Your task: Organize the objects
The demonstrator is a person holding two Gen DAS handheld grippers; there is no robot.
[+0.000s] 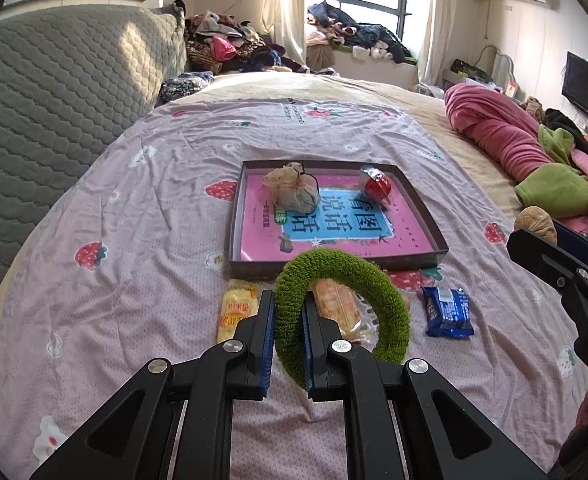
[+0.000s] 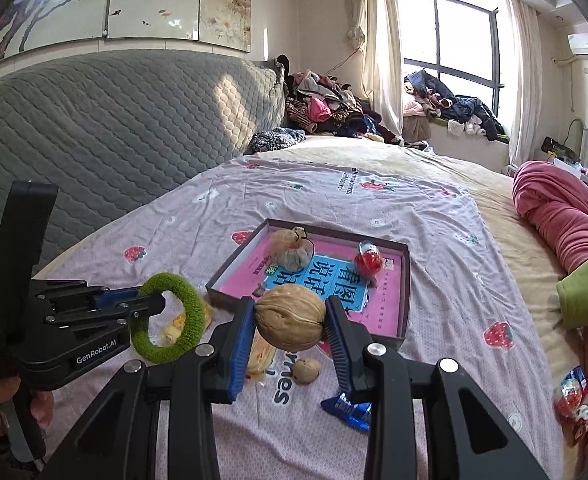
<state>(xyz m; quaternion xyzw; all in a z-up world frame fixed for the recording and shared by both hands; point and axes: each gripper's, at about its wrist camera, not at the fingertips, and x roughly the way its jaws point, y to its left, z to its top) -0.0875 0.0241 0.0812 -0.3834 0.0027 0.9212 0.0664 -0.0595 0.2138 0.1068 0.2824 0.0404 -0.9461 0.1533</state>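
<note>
Held: our left claw (image 1: 288,336) clamps the green ring (image 1: 341,304); our right claw (image 2: 290,328) clamps a walnut (image 2: 290,317), both clear of the sheet (image 1: 134,280).

Step, by our reckoning: carrying both to the tray (image 1: 421,216).

Below the claws: yellow packets (image 1: 236,312), blue packet (image 1: 447,312), spare walnut (image 2: 307,370).

Ahead: tray's low front wall to clear; inside, a pouch (image 1: 294,192) far left, red sweet (image 1: 375,186) far right, near half free.
</note>
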